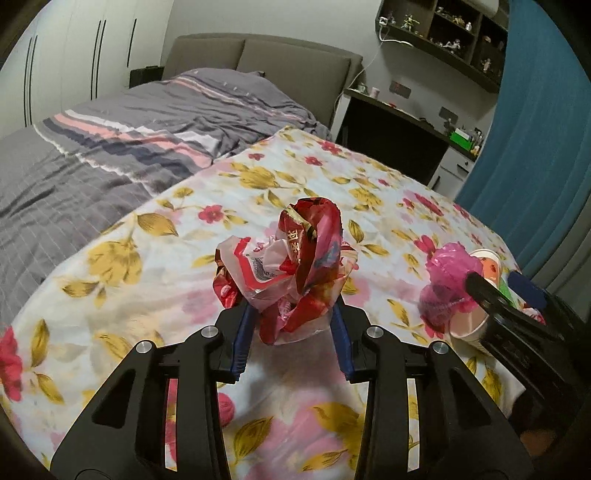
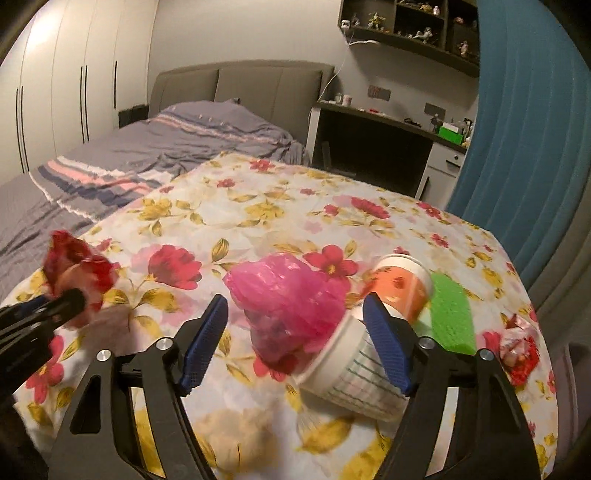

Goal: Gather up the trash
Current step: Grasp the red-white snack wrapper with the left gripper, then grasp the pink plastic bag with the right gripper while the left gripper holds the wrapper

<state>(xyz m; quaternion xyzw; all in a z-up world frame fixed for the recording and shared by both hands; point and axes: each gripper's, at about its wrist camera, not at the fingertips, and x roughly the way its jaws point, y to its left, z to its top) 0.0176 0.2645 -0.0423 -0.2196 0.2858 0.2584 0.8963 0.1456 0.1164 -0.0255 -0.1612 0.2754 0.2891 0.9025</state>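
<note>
Red-white wrapper [image 1: 295, 266], pink bag [image 2: 284, 295], floral tablecloth [image 2: 258, 206]

In the right wrist view, the red wrapper [image 2: 75, 273] left of the pink bag [image 2: 288, 295] is motion-blurred. The white paper cup [image 2: 354, 373] hides its mouth behind that bag. Right of it, the orange cup [image 2: 402, 288] covers part of the green sponge [image 2: 452, 314]. Shelf figurines [image 2: 373, 18] above are too small to identify.

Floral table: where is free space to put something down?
The floral cloth is bare at the far side, toward the bed and desk. The near right is crowded: pink bag, white cup, orange cup, green sponge.
</note>
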